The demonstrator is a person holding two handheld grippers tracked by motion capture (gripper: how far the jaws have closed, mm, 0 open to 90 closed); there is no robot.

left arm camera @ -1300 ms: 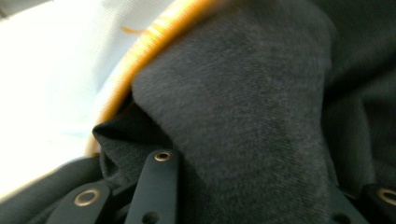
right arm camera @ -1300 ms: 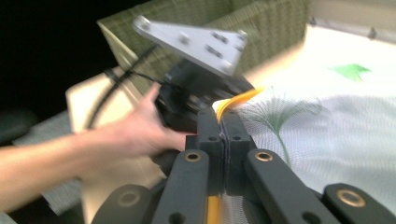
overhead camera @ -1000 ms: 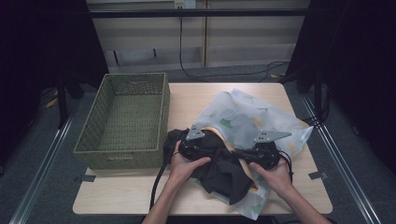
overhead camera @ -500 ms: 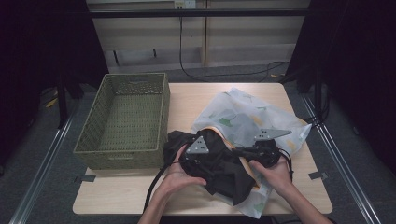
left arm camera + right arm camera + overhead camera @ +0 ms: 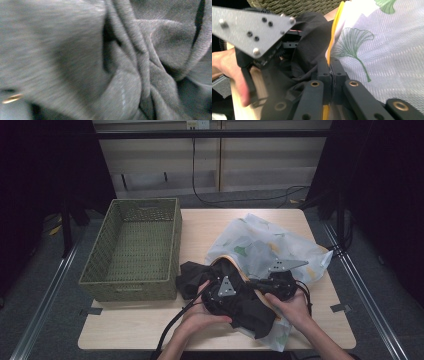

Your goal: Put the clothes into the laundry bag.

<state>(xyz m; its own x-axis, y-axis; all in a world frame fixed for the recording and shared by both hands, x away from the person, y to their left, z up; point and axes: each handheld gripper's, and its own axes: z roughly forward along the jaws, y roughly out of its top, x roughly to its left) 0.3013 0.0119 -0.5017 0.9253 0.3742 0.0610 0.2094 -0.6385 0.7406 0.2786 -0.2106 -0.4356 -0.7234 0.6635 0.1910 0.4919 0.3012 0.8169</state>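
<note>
A: What's around the cloth (image 5: 235, 297)?
B: A basket (image 5: 131, 251) just left. The bag (image 5: 265, 250) covers it; right gripper (image 5: 329, 65) pinches the bag's rim.
A: Left gripper (image 5: 223, 292)?
B: Buried in cloth, jaws just closing; can't tell its grip.

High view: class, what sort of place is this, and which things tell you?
Probably a recording workspace, not a home: a bare wooden table on metal floor rails, dark curtains around it, and loose cables behind.
</note>
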